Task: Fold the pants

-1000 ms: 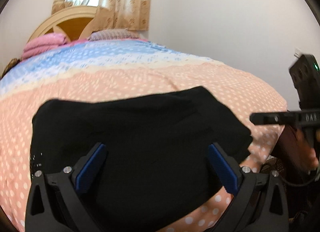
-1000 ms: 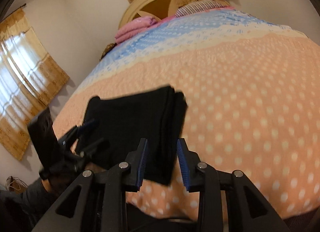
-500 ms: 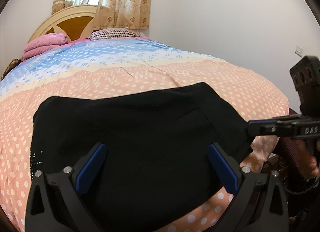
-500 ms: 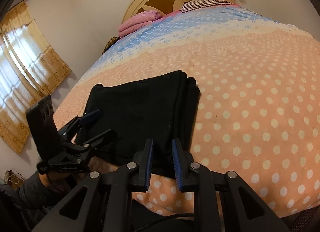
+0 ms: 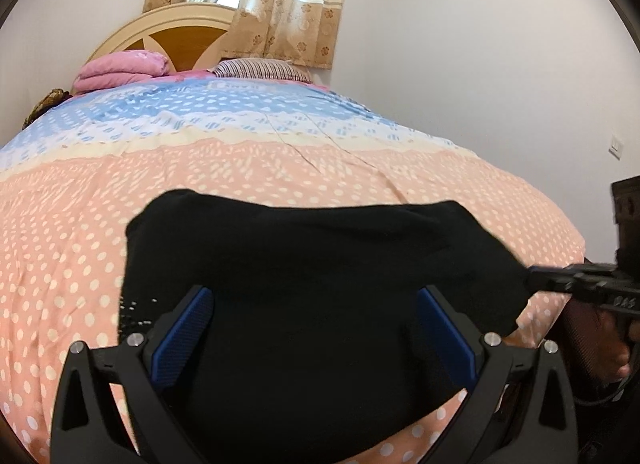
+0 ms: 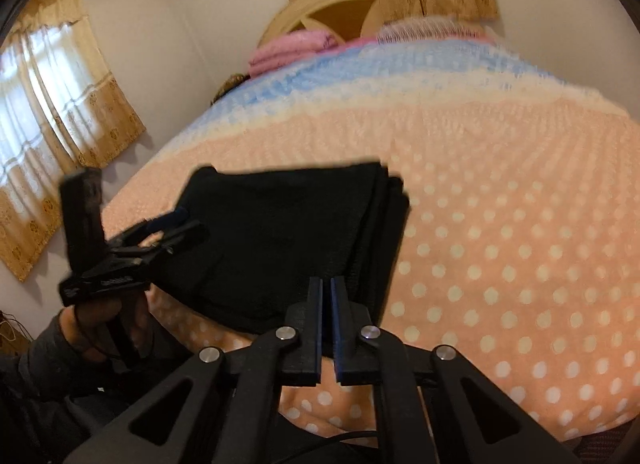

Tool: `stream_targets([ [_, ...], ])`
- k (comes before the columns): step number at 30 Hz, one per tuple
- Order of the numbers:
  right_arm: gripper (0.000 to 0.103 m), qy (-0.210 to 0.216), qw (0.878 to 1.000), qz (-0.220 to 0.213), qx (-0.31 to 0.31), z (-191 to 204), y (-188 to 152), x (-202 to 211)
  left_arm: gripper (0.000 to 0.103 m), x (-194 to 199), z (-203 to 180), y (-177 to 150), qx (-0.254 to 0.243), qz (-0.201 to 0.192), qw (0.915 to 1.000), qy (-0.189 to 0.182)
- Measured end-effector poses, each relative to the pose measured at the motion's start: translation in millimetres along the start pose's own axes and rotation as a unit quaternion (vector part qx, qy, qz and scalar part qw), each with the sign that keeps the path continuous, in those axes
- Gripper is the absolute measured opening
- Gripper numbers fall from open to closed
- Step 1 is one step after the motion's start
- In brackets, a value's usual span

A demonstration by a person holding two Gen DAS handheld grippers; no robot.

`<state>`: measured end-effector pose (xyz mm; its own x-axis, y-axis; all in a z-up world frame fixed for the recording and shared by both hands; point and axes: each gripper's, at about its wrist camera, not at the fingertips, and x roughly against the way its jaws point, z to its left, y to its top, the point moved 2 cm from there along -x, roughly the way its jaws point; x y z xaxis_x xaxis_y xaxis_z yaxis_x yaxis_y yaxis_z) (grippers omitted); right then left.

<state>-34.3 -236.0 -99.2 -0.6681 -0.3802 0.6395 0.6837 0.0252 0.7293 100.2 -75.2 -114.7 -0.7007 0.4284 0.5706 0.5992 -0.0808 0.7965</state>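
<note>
— Right gripper [image 6: 328, 304] is pinching the near edge of the black pants [image 6: 288, 232], jaws having just been closing; is it taking a corner for the next fold?

— Probably, since they're lying part-folded near the foot of the bed [image 6: 500, 203] (polka-dot cover). Left gripper [image 5: 312, 328] is hovering over them, jaws gaping, gripping nothing; motion blur is hiding how much cloth the right is actually catching
</note>
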Motion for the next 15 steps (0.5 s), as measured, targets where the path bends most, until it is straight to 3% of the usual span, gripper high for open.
stream_targets([
  [2, 0.003, -0.007, 1.000, -0.005, 0.013, 3, 0, 8, 0.103, -1, 1, 0, -0.003, -0.001, 1.0000, 0.006],
  [8, 0.003, -0.027, 0.998, 0.062, -0.011, -20, -32, -26, 0.103, -10, 5, -7, -0.013, 0.013, 0.9997, 0.017],
  [12, 0.005, -0.018, 0.999, 0.033, -0.029, -20, -20, -12, 0.103, -8, 4, -7, -0.019, 0.012, 0.9996, 0.017],
  [15, 0.006, -0.054, 0.999, 0.004, -0.004, -7, -11, -3, 0.103, -12, 3, -10, -0.028, 0.018, 0.9991, 0.027],
])
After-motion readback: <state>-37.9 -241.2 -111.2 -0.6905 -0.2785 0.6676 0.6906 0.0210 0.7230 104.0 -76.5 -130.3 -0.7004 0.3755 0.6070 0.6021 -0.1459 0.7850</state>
